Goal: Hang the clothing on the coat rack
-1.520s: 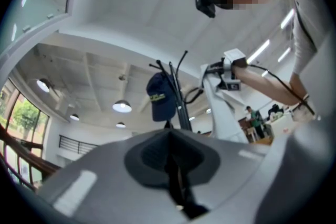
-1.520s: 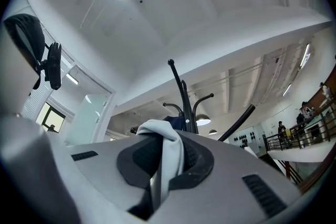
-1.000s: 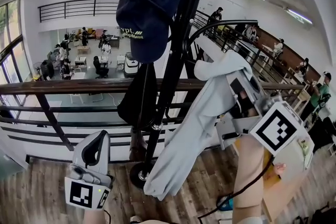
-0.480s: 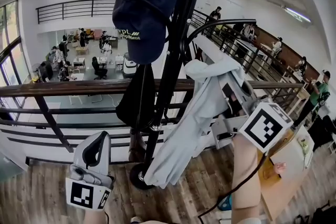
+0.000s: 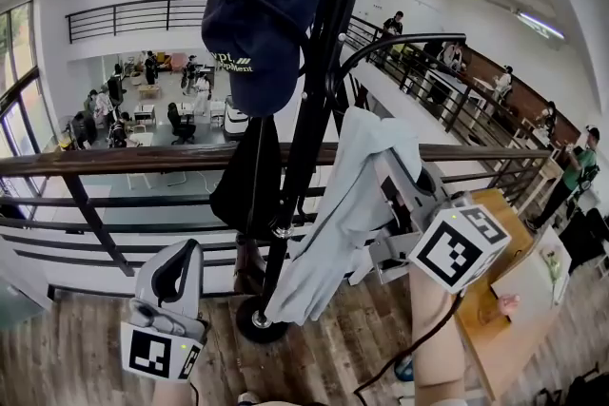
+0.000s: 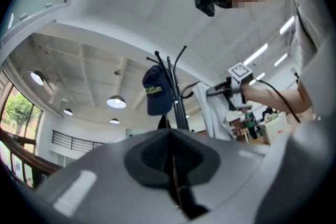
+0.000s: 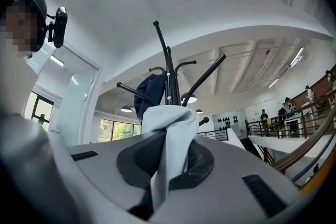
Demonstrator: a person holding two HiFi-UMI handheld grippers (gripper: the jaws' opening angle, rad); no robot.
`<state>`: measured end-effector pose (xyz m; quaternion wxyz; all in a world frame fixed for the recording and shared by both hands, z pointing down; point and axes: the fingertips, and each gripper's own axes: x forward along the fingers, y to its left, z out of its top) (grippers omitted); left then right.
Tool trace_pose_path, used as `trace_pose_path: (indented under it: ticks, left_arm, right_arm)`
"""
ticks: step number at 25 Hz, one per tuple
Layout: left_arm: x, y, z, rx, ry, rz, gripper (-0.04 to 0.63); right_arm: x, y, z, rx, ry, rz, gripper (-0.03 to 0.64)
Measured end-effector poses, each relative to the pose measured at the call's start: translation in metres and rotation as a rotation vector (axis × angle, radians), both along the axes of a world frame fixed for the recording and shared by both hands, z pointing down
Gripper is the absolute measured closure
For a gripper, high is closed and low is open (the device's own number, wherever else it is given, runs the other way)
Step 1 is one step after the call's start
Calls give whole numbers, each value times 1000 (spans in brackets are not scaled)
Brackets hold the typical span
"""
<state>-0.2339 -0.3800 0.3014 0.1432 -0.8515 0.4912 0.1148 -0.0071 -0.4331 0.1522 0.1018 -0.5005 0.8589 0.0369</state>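
Observation:
A black coat rack (image 5: 319, 81) stands in front of a railing, with a navy cap (image 5: 259, 19) on its left peg. A light grey garment (image 5: 338, 223) hangs down beside the pole, its top bunched in my right gripper (image 5: 385, 162), which is shut on it just right of the pole and under a curved black hook (image 5: 400, 43). In the right gripper view the cloth (image 7: 168, 139) fills the jaws, with the rack (image 7: 169, 76) straight ahead. My left gripper (image 5: 173, 273) is low at the left, shut and empty; its own view shows the rack (image 6: 176, 97) and cap (image 6: 156, 91) far off.
A dark item (image 5: 249, 176) hangs lower on the rack behind the pole. A brown handrail (image 5: 114, 157) crosses behind it above an open hall below. The rack's round base (image 5: 255, 319) rests on wood flooring. A wooden table (image 5: 504, 309) stands at the right.
My right gripper has carried the garment left and slightly down, closer to the rack's pole. The left gripper has stayed in place.

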Motion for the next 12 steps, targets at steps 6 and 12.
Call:
trace_pose_path:
  ticks: [6, 12]
  left_arm:
    - [2, 1, 3, -10, -4, 6, 591]
    - [2, 5, 7, -19, -12, 8, 591]
  right_arm:
    - [-17, 10, 3, 48, 81, 11, 611]
    - [-20, 11, 22, 26, 68, 10, 609]
